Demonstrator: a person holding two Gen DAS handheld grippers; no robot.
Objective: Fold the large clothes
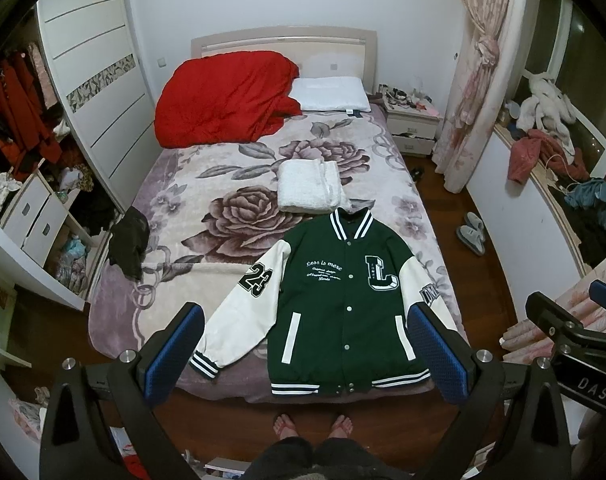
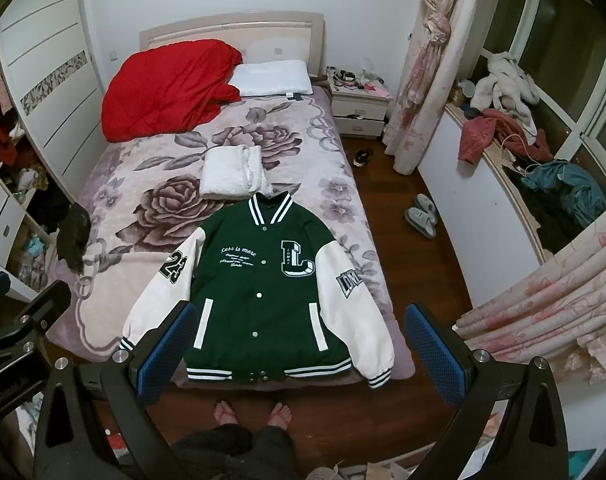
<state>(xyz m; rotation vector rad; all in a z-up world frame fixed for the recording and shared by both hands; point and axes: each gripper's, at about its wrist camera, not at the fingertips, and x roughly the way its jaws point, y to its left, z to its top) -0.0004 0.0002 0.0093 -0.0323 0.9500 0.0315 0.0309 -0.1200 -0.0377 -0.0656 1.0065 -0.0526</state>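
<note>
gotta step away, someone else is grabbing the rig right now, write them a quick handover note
Left gripper: open, empty, held above the bed's foot.
Right gripper: open, empty, beside it.
Green and white varsity jacket: flat, face up, buttoned, sleeves spread, hem at the foot edge of the bed.
Folded white garment: just beyond the jacket's collar; looks finished.
Done: jacket laid out.
Left: every fold on the jacket, probably sleeves in first.
</note>
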